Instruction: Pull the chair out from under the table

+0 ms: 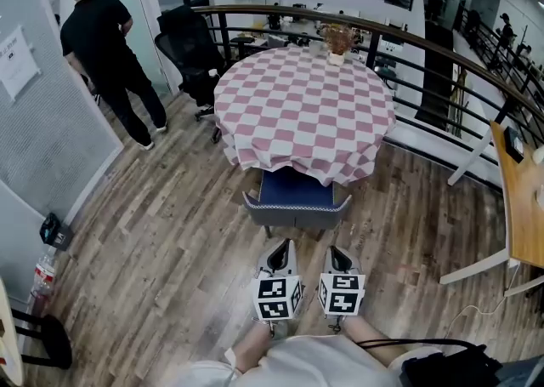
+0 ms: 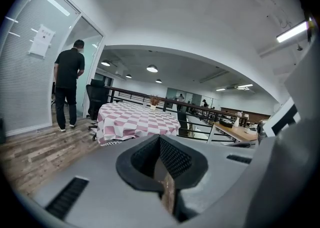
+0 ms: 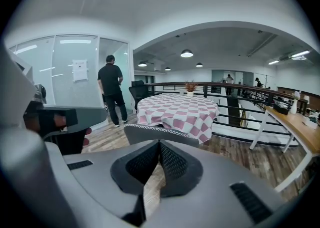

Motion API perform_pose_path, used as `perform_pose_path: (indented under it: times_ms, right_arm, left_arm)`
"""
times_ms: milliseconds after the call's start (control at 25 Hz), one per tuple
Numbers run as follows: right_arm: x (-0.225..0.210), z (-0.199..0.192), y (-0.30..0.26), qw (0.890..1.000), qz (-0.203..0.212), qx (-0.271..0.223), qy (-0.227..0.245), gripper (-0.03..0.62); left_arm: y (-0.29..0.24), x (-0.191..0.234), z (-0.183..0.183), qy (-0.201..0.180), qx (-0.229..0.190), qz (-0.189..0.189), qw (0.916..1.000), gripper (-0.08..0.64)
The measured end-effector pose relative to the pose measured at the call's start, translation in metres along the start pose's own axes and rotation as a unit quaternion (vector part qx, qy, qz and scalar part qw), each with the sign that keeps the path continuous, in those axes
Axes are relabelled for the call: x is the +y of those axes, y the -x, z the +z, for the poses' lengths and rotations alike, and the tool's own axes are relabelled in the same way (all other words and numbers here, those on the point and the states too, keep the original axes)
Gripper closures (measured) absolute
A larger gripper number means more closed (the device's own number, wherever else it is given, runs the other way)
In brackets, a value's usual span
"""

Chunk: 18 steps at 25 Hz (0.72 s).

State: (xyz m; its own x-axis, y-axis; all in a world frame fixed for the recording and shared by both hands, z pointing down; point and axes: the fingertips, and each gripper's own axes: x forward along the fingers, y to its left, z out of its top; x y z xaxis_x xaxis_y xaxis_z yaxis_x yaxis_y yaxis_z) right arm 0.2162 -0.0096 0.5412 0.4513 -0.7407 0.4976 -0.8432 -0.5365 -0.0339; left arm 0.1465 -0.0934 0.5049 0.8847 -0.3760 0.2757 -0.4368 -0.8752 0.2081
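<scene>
The blue-seated, grey-backed chair (image 1: 293, 198) sits tucked under the round table (image 1: 303, 105) draped in pink-and-white checks, not yet pulled out. My left claw (image 1: 282, 247) and right claw (image 1: 338, 253) hover near its backrest, jaws together, empty; gripping and pulling remain.

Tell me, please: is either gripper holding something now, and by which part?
Nothing is held. The left gripper and the right gripper both have their jaws closed with nothing between them, and both are short of the chair.
</scene>
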Motion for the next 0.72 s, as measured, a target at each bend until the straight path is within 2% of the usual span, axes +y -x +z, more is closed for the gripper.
perform_pose_path:
  times_ms: [320,720]
  right_arm:
    - [0.000,0.027,-0.047,1.000,-0.015,0.007,-0.003,0.574]
    - [0.002,0.061,-0.103,0.999,-0.036,-0.009,-0.021,0.574]
  left_arm:
    - [-0.049,0.027,0.021,-0.004,0.008,-0.020,0.9998,0.561]
    - [-0.102,0.065,0.049,-0.019,0.000,-0.037,0.9991,0.561]
